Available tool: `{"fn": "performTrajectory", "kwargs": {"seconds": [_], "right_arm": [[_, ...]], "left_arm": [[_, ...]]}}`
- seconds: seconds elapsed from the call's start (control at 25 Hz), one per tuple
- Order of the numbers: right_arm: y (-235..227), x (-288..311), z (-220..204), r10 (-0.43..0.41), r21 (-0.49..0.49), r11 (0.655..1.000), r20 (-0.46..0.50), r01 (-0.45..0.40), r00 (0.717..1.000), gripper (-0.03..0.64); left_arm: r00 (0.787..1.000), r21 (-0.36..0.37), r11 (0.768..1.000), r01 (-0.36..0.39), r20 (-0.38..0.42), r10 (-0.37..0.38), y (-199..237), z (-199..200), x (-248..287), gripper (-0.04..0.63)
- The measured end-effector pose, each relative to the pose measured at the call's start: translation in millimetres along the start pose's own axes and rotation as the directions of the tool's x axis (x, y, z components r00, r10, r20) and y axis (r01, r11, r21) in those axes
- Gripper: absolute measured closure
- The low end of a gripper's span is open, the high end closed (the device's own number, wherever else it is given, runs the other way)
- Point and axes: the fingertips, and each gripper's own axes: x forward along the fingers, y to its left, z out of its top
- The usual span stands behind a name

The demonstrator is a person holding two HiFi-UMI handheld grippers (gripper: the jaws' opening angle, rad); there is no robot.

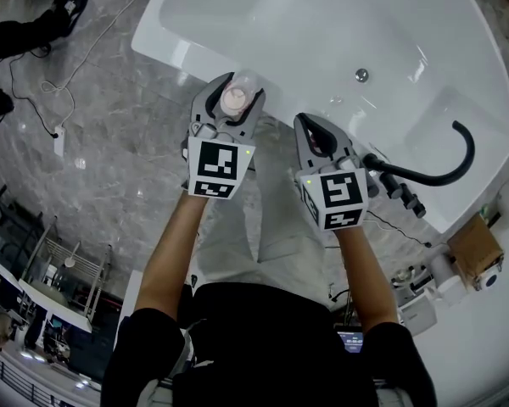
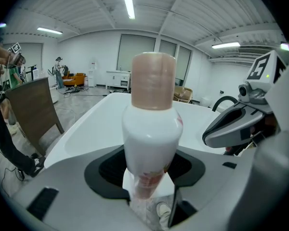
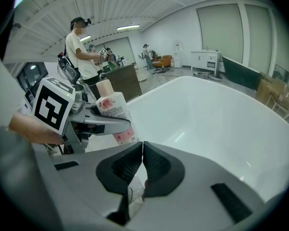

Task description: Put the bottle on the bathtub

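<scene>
A white bottle [image 2: 151,138] with a pale pink cap [image 1: 235,99] stands upright between the jaws of my left gripper [image 1: 235,107], which is shut on it. It hangs just over the near rim of the white bathtub [image 1: 178,53]. From the right gripper view the bottle [image 3: 116,115] shows a flowered label and sits in the left gripper's jaws beside the tub. My right gripper [image 1: 316,131] is shut with nothing in it, its jaws pressed together [image 3: 140,163], and hovers over the tub rim to the right of the left one.
A black curved faucet [image 1: 441,166] stands at the tub's right corner, with a drain [image 1: 361,75] in the basin. The floor [image 1: 102,142] is grey marble with a cable across it. A cardboard box [image 1: 475,246] lies right. People stand at the back of the room [image 3: 84,52].
</scene>
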Motion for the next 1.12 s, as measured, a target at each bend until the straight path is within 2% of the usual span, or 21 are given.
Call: {"fn": "performTrajectory", "kwargs": {"seconds": [0.44,0.68,1.12], "right_arm": [[5.7,-0.1,-4.3,-0.003,0.004,1.0,-0.003,0.003,1.0,0.592],[4.0,-0.6,-10.9,-0.006,0.009,1.0,-0.009,0.006,1.0,0.592],[1.8,-1.7,-14.8,-0.011,0.012,1.0,-0.009,0.011,1.0,0.592]], "left_arm": [[1.0,0.053,0.999,-0.012,0.024,0.011,-7.6,-5.4,-5.8,0.354],[0.998,0.107,0.994,-0.036,0.045,0.031,-12.7,-7.7,-3.2,0.356],[0.998,0.108,0.993,-0.04,0.049,0.035,-11.7,-7.7,-3.1,0.354]]}}
